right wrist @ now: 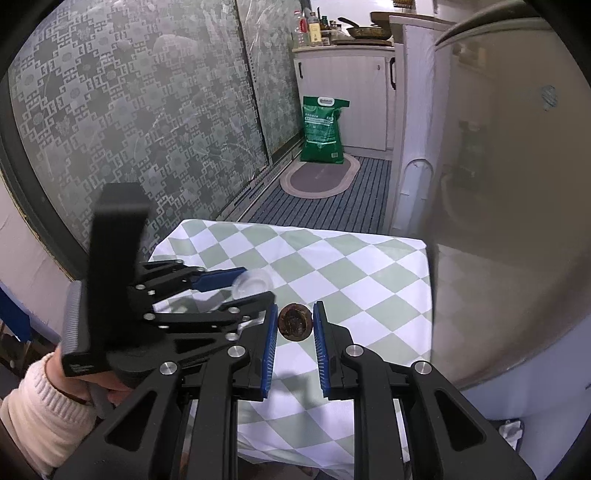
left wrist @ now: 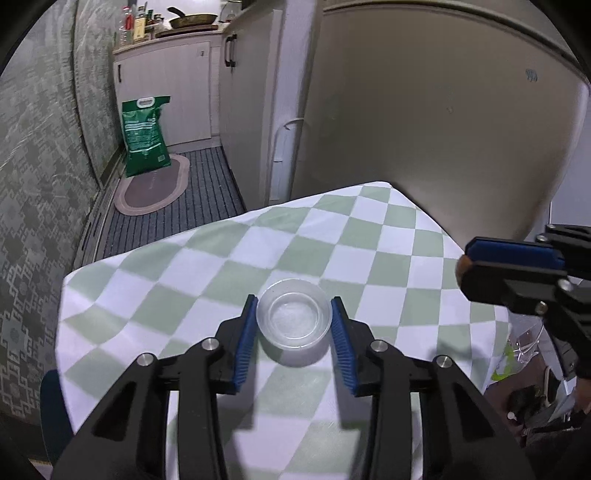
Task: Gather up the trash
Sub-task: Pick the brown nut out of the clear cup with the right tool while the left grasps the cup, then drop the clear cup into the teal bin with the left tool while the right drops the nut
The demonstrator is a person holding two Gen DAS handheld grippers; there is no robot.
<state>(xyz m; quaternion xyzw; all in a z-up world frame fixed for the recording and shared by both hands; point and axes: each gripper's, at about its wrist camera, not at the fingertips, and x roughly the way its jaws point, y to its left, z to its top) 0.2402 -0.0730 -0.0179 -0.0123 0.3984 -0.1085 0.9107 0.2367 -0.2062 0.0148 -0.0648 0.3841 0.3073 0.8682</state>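
Green-checked cloth is covering the table [left wrist: 155,280], where the left gripper [left wrist: 294,321] is bracketing a clear plastic cup [left wrist: 293,314], pads apparently just touching its rim. Light, thin, slippery, it is probably denting easily. The right gripper [right wrist: 295,323] is clamping a small brown round piece [right wrist: 294,322].

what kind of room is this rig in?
Looks like a small home kitchen: a counter with a frying pan and bottles, white cabinets, and a table under a checked cloth beside a striped floor mat.
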